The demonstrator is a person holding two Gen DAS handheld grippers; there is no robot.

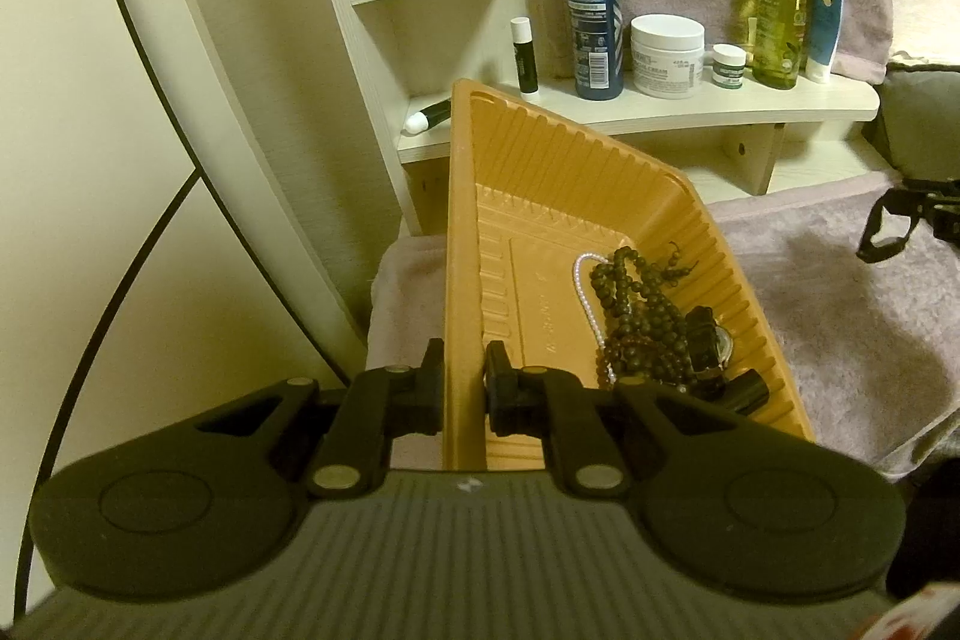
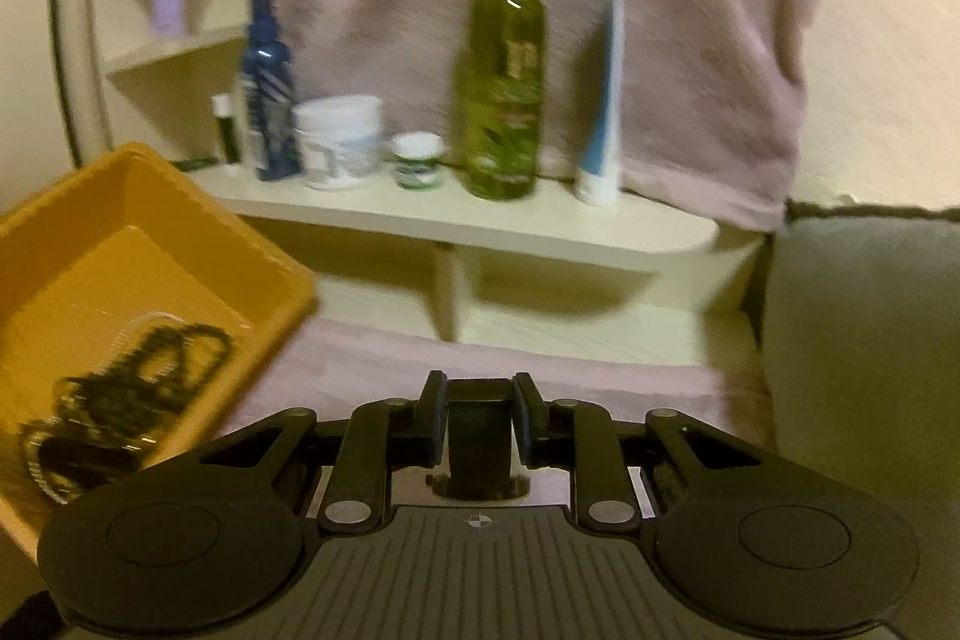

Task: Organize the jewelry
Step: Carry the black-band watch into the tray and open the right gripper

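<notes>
Left gripper (image 1: 463,388) is sitting nearest the lens, jaws clenched on the near left wall of the orange tray (image 1: 462,232), one pad outside the wall and one inside, tray looking tipped up on that side. Jewelry is lying piled toward the right side of the tray floor: dark bead strands (image 1: 636,304), a thin white pearl strand (image 1: 585,292) running beside them, and a black watch (image 1: 711,352) at the near end of the pile. Tray is resting over a pinkish fuzzy cloth (image 1: 840,268).

Right gripper (image 2: 480,415) is gripping a small dark boxy piece (image 2: 480,430) between its pads; what the piece is cannot be told from the blurred frame. It is hanging over the cloth, apart from the tray, which is showing at the left of the right wrist view with the beads blurred inside.

Behind, a pale shelf (image 1: 690,112) is carrying a blue spray bottle (image 1: 594,16), a white cream jar (image 1: 666,52), a small white jar (image 1: 729,67), a green bottle (image 1: 780,4), a blue-white tube (image 1: 827,13) and a lip balm stick (image 1: 525,55), all upright; another stick (image 1: 426,115) is lying flat on the shelf's left end
</notes>
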